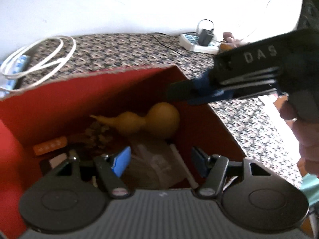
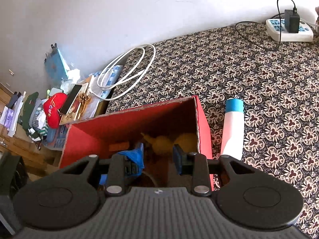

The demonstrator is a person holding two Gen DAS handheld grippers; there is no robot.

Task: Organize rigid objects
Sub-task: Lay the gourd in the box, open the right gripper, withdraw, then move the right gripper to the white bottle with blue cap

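An open red cardboard box (image 1: 79, 99) (image 2: 129, 119) stands on the patterned bedspread. Inside lie a yellow gourd (image 1: 151, 119) (image 2: 163, 141), an orange packet (image 1: 49, 148) (image 2: 119, 146), a clear plastic bag (image 1: 155, 163) and a white stick (image 1: 183, 165). My left gripper (image 1: 159, 159) hangs open over the box, with nothing between its blue pads. My right gripper (image 2: 158, 153) (image 1: 175, 93) is also open and empty, above the box's right side and held by a hand (image 1: 305, 131). A white bottle with a blue cap (image 2: 233, 131) lies on the bedspread just right of the box.
A white power strip with a black charger (image 1: 199, 41) (image 2: 289, 29) sits at the far right by the wall. A coiled white cable (image 1: 39, 57) (image 2: 127, 71) lies beyond the box. Left of the bed is clutter with a red heart cushion (image 2: 53, 109).
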